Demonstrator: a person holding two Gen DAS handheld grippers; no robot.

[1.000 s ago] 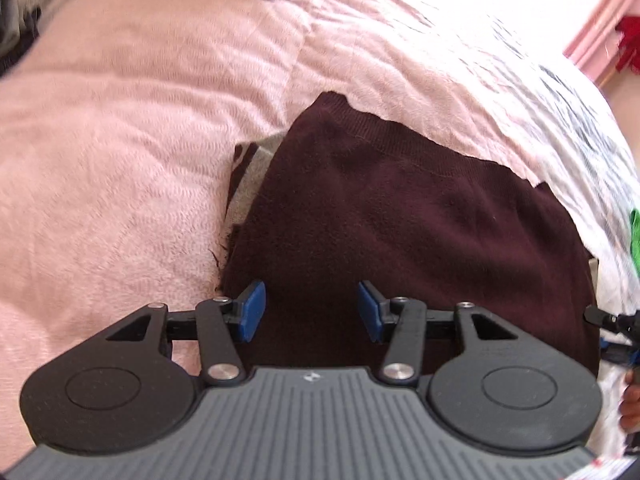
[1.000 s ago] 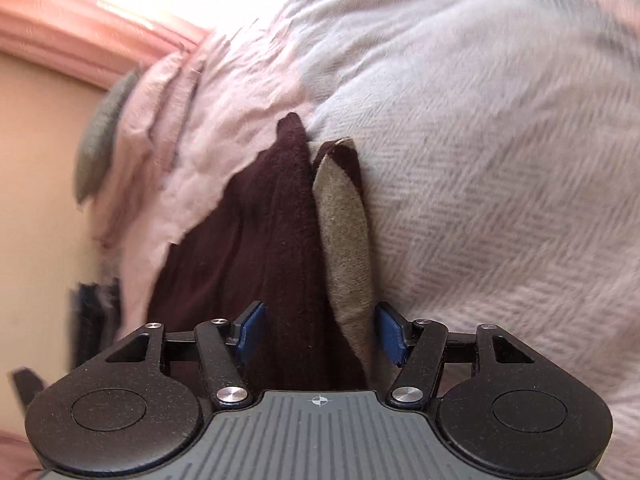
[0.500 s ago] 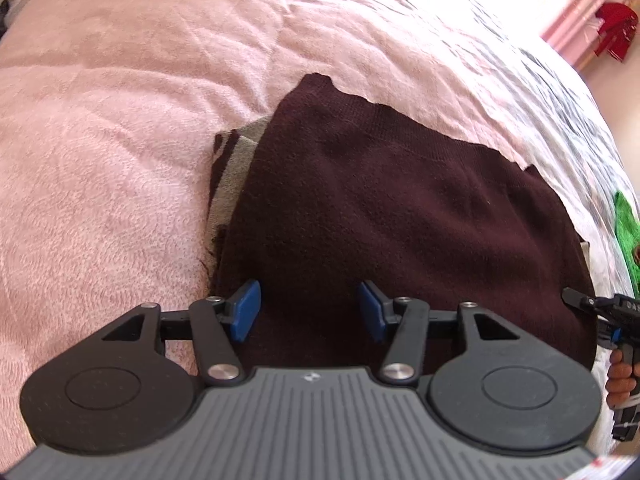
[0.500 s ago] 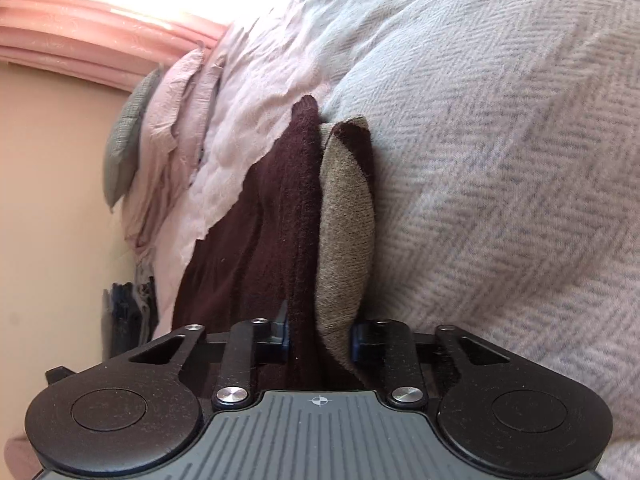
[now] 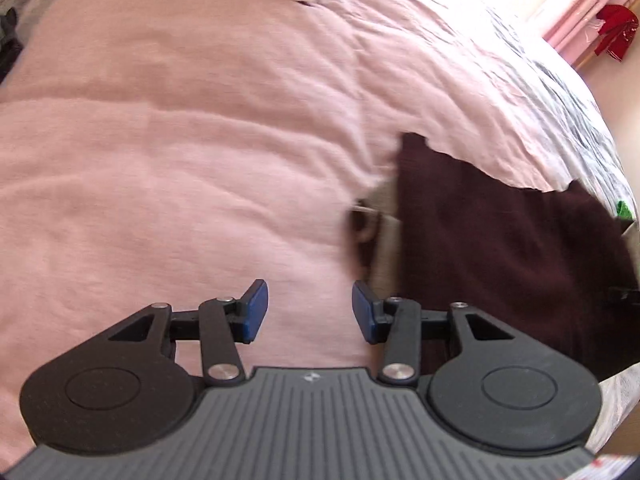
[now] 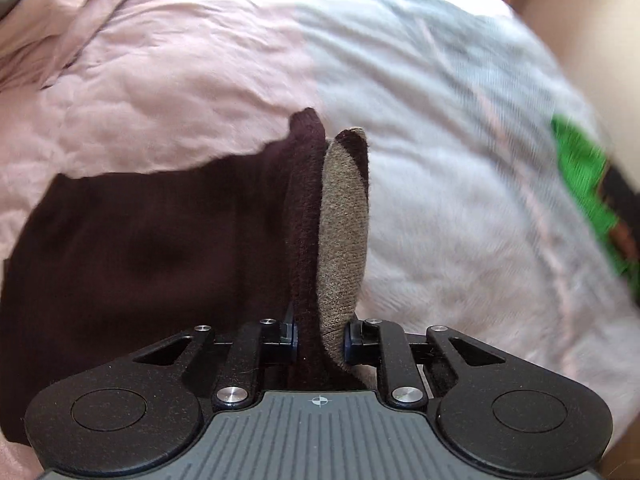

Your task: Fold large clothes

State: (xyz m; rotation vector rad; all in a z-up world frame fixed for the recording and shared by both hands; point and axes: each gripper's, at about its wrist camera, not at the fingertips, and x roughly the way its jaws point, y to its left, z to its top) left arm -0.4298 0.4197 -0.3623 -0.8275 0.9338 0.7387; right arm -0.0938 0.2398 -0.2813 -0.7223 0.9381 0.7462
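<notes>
I am clamping my right tongs point(image 6: 320, 340) hard on a bunched edge of the sweater point(image 6: 160, 240), dark maroon knit with a tan patch pinched between the blue pads. My left tongs point(image 5: 310, 312) are hanging wide open with nothing in them, over the pink bedspread point(image 5: 180, 160), and the sweater point(image 5: 500, 260) is lying just to their right, flat on the bed. I am judging the knit soft, limp and fairly light, likely to sag and stretch, so I am favouring a thick seam or folded edge as the place to grip.
</notes>
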